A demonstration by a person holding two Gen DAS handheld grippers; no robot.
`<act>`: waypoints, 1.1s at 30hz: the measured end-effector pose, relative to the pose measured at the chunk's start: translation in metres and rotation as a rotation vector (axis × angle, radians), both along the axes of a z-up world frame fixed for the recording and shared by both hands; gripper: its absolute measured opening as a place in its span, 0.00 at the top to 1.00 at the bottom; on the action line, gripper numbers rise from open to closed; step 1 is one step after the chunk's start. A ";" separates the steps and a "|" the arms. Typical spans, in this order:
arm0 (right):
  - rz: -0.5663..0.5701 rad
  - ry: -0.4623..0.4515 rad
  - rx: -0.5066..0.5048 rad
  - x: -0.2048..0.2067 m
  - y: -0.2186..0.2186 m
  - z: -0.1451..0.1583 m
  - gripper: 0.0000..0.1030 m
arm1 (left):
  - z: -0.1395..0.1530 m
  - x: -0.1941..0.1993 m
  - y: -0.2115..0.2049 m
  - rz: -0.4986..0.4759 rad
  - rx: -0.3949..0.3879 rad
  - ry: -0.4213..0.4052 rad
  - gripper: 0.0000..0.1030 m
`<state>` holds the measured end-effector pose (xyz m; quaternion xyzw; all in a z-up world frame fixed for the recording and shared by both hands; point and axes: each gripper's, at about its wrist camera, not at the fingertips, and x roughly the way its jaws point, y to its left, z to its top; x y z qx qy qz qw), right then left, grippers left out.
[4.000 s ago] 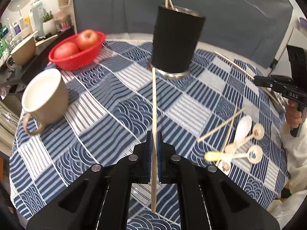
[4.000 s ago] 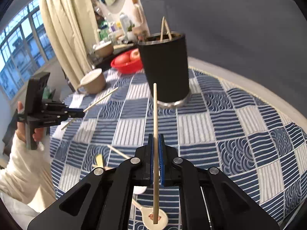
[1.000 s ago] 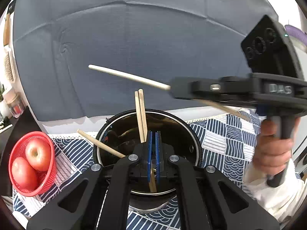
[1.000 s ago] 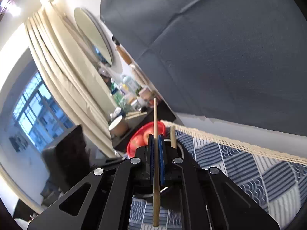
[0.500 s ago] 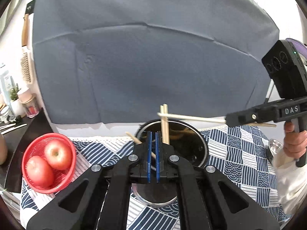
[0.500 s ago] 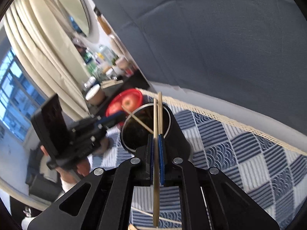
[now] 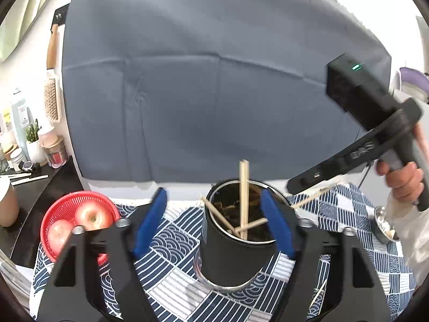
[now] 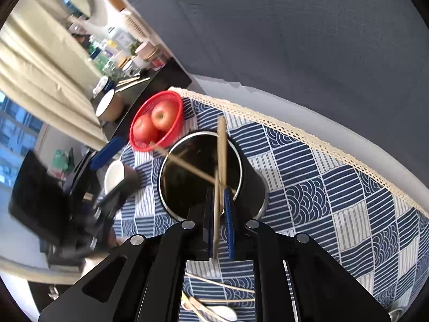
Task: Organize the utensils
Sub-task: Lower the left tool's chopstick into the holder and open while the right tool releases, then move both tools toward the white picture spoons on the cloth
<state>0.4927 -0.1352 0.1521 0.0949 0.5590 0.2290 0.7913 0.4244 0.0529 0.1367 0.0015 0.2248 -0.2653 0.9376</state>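
Note:
A black utensil cup (image 7: 230,257) with a steel rim stands on the blue patterned tablecloth (image 7: 171,289) and holds several wooden chopsticks (image 7: 243,187). My left gripper (image 7: 214,225) is wide open and empty, its blue pads on either side of the cup's top. In the right wrist view the cup (image 8: 249,182) sits just ahead of my right gripper (image 8: 217,212). A chopstick (image 8: 216,214) lies between its slightly parted blue pads, tip over the cup's mouth. The right gripper also shows in the left wrist view (image 7: 348,158).
A red basket (image 7: 67,209) with two apples sits left of the cup. A white mug (image 8: 114,178) is by the left gripper. Loose chopsticks (image 8: 222,285) and spoons (image 8: 214,311) lie on the cloth below. A shelf of jars (image 7: 32,147) stands far left.
My left gripper has opened wide and its chopstick now rests in the cup. My right gripper has tilted down over the cup's mouth and its pads have parted slightly around the chopstick.

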 end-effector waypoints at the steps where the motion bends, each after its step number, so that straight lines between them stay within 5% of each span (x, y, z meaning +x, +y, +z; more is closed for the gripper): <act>1: -0.014 -0.007 0.012 0.001 -0.002 0.001 0.82 | 0.001 0.000 0.002 -0.007 -0.014 0.000 0.22; 3: -0.020 -0.044 0.030 -0.003 -0.006 0.008 0.49 | 0.003 -0.002 0.006 -0.005 -0.042 -0.009 0.10; 10: -0.049 -0.155 0.059 -0.048 -0.036 0.025 0.19 | -0.004 0.001 0.001 -0.024 -0.052 0.052 0.06; 21: -0.095 -0.188 0.079 -0.124 -0.088 0.016 0.17 | -0.008 -0.040 -0.039 -0.055 0.099 0.045 0.06; 33: -0.007 -0.240 0.053 -0.196 -0.104 -0.010 0.17 | -0.030 -0.082 -0.040 -0.026 0.158 0.132 0.06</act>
